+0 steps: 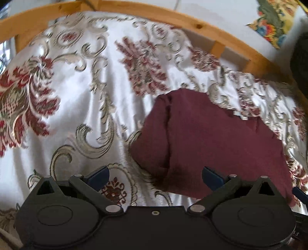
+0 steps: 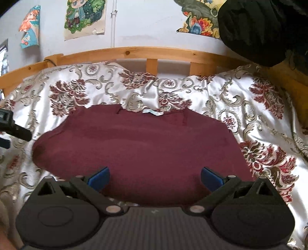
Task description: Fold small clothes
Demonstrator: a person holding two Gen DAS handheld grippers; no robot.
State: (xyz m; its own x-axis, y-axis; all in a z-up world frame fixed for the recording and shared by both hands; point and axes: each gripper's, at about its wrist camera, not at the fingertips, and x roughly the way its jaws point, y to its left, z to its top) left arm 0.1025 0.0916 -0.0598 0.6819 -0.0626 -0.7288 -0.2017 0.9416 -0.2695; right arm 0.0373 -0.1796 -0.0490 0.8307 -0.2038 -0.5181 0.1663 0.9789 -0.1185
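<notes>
A small maroon garment [image 2: 138, 146] lies flat and folded on a white bedspread with red and gold flowers [image 2: 259, 115]. A pale label [image 2: 153, 112] shows at its far edge. My right gripper [image 2: 155, 177] is open and empty, just above the garment's near edge. In the left wrist view the same garment [image 1: 211, 142] lies to the right, with a seam running down its left part. My left gripper [image 1: 156, 177] is open and empty over the garment's left near corner. The left gripper's body also shows at the right wrist view's left edge [image 2: 11, 127].
A wooden bed rail [image 2: 154, 53] runs along the far side of the bed, against a wall with posters [image 2: 85, 18]. A black bulky object [image 2: 256, 28] hangs at the upper right. A colourful patterned cloth [image 1: 277, 21] hangs on the wall.
</notes>
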